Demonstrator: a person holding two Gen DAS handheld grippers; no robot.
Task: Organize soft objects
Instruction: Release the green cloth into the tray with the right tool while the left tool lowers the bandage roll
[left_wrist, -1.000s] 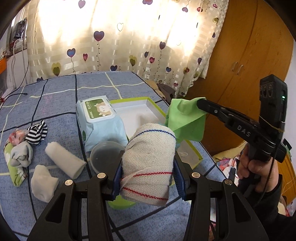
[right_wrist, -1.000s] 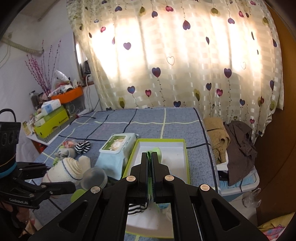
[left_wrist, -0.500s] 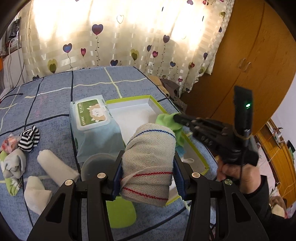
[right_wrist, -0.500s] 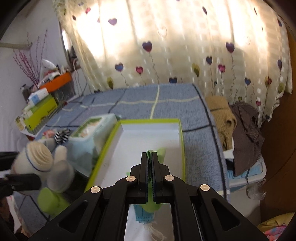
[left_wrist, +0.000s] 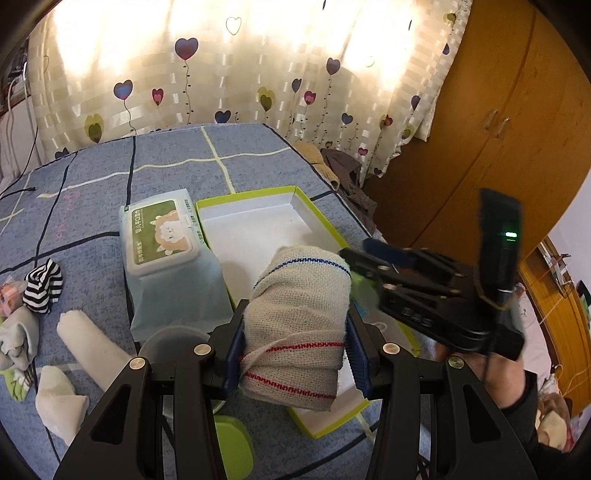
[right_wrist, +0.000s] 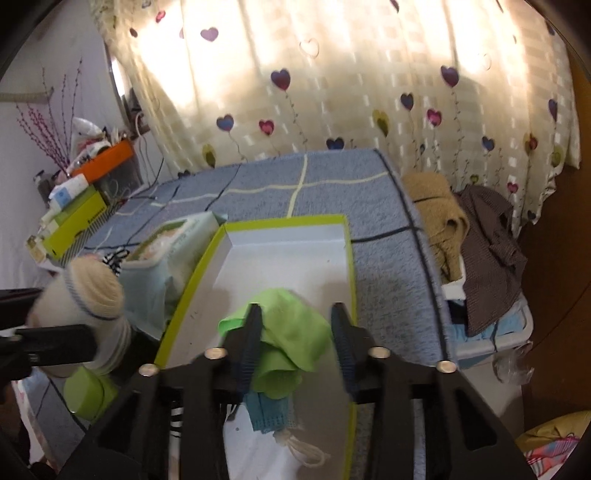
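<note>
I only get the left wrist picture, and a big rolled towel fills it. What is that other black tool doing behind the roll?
Observer: The right gripper is open. A green cloth lies between its fingers, unpinched, inside the box.
Visitor: Is anything under the cloth?
Observer: Yes, a blue mask pokes out beneath it on the box floor.
Visitor: And my towel, from the other side?
Observer: The roll shows its end there, a wound spiral edged with a blue stripe.
</note>
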